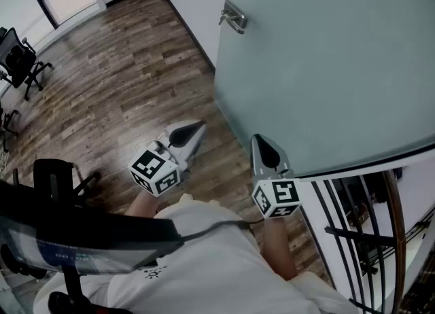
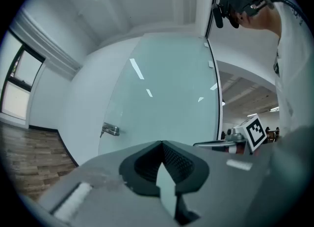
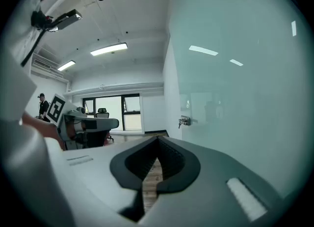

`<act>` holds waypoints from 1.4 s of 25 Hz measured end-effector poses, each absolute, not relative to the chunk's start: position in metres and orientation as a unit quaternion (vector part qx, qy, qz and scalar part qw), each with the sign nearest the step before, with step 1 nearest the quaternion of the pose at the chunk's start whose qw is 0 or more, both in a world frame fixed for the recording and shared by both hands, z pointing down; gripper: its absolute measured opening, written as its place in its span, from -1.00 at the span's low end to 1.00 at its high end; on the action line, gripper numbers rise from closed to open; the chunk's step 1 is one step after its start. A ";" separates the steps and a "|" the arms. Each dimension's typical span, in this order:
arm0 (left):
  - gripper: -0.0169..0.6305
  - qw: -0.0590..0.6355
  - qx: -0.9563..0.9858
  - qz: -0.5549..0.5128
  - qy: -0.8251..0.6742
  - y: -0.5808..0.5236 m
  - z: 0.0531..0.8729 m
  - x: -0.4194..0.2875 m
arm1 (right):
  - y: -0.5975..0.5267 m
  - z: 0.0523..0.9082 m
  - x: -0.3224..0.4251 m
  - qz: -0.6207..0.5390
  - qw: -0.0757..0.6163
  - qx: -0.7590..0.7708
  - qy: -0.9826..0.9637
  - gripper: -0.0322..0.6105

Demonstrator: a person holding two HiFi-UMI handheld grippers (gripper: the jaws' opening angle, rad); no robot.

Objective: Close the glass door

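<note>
Far left, an office chair [image 1: 19, 56] stands on the wooden floor [image 1: 115, 81], well apart from me. My left hand [image 1: 141, 200] reaches out from my body and holds the left gripper [image 1: 194, 131] about level, its nose angled right toward the door. In the left gripper view its jaws meet at the tips with nothing between them; only door and wall show through the gap behind. To its right, my right arm [image 1: 277, 245] stretches straight ahead, and the right gripper [image 1: 261, 144] tips slightly downward just beside the face of the door. Its jaws are also pressed together and empty, with floorboards showing behind them. I cannot tell whether its tip touches the glass. The frosted glass door [image 1: 326, 61] fills the upper right of the head view, and its panel runs along my right side. The metal handle [image 1: 234, 19] sits at the far edge of the door, well ahead of both grippers. Furthest right, a dark railing [image 1: 360, 238] stands below the door's near edge
</note>
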State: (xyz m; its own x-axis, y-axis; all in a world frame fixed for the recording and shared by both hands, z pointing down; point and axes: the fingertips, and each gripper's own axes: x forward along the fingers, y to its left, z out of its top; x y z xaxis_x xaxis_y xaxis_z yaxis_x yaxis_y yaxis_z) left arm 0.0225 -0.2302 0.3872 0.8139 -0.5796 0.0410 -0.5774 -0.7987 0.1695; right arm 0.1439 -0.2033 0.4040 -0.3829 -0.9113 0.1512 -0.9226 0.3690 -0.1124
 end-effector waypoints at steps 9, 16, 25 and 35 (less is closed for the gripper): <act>-0.93 0.085 0.947 -0.005 -0.310 -0.216 0.388 0.044 | -0.188 0.406 0.164 0.089 0.034 0.544 -0.834 -0.87; -0.93 0.092 0.941 -0.004 -0.325 -0.201 0.396 0.059 | -0.176 0.421 0.183 0.113 0.025 0.526 -0.842 -0.87; -0.93 0.105 0.937 0.010 -0.333 -0.199 0.408 0.065 | -0.179 0.436 0.195 0.120 0.031 0.514 -0.849 -0.87; -0.93 0.097 0.945 0.008 -0.312 -0.258 0.405 0.065 | -0.230 0.436 0.179 0.122 0.042 0.508 -0.852 -0.87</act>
State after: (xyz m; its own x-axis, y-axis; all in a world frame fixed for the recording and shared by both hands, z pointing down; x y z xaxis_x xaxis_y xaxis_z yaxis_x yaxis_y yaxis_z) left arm 0.0655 -0.2584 0.4055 0.8050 -0.5885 0.0751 -0.5915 -0.7863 0.1787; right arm 0.1791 -0.2301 0.4365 -0.4799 -0.8552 0.1959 -0.8758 0.4539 -0.1641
